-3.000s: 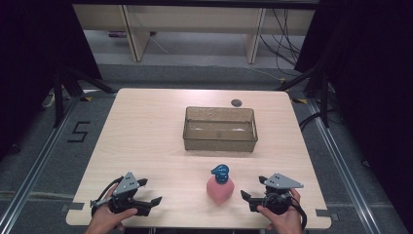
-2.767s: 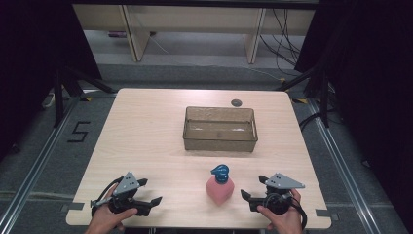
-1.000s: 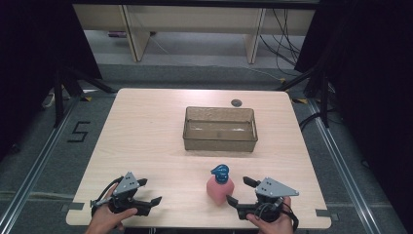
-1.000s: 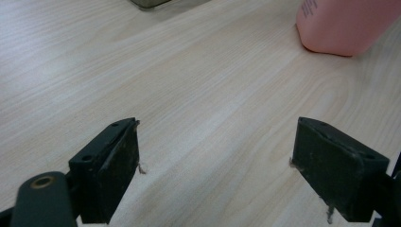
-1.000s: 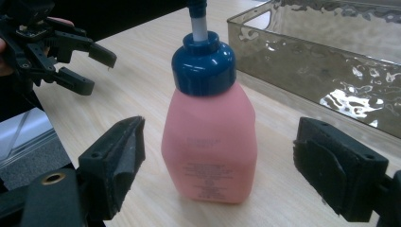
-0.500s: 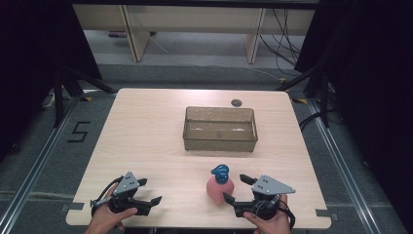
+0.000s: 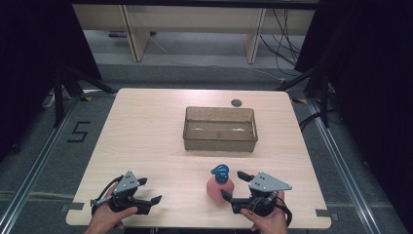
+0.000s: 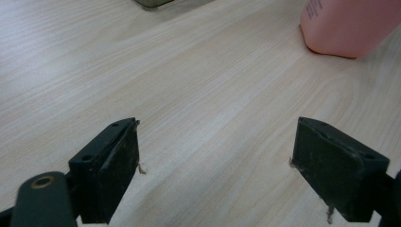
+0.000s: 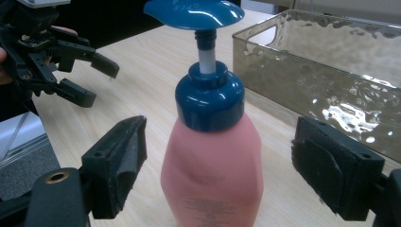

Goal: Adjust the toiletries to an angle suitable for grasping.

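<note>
A pink pump bottle (image 7: 218, 185) with a blue pump head stands upright near the front of the wooden table (image 7: 146, 126). My right gripper (image 7: 232, 185) lies just right of it, open, one jaw on either side of the bottle's right flank. In the right gripper view the bottle (image 9: 213, 161) stands between my right gripper's (image 9: 222, 156) wide jaws, with gaps on both sides. My left gripper (image 7: 151, 190) rests open at the front left, well apart from the bottle. In the left gripper view my left gripper (image 8: 215, 161) has only bare wood between its jaws, and the bottle's base (image 8: 345, 28) sits far off.
A translucent grey bin (image 7: 219, 129) sits at the table's middle, beyond the bottle, also close behind it as the bin (image 9: 331, 71) in the right gripper view. A small dark round thing (image 7: 236, 103) lies by the far edge. Both hands are at the front edge.
My right gripper has slid left along the front of the table until its jaws straddle the pink bottle. The left gripper and the bottle have stayed put.
</note>
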`<move>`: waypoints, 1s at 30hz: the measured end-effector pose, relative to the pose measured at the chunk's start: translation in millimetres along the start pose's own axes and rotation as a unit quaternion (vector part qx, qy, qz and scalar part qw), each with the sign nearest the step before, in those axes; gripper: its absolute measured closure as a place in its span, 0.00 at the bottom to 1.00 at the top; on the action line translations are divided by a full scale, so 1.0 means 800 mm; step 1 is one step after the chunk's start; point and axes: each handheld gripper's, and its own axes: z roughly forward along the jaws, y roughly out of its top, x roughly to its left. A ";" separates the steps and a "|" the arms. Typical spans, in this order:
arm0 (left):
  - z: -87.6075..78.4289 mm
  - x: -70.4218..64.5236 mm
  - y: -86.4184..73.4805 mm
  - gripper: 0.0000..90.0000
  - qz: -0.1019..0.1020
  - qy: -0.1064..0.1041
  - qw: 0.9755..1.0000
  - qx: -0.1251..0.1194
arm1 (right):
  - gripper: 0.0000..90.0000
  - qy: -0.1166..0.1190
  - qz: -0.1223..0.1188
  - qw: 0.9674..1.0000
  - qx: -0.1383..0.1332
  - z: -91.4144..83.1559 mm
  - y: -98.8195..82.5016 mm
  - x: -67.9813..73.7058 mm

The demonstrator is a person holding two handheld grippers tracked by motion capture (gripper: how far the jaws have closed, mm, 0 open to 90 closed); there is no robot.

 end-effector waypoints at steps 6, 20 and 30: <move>0.001 -0.002 0.001 0.17 -0.004 -0.001 1.000 -0.006 | 0.22 0.003 0.009 1.000 0.005 0.002 0.001 -0.002; 0.003 0.000 0.002 0.17 -0.002 -0.002 1.000 0.004 | 0.23 0.005 0.001 1.000 0.002 0.015 0.009 -0.001; 0.002 -0.001 0.000 0.17 -0.003 -0.003 1.000 -0.003 | 0.27 0.007 -0.014 1.000 -0.001 0.029 0.013 0.002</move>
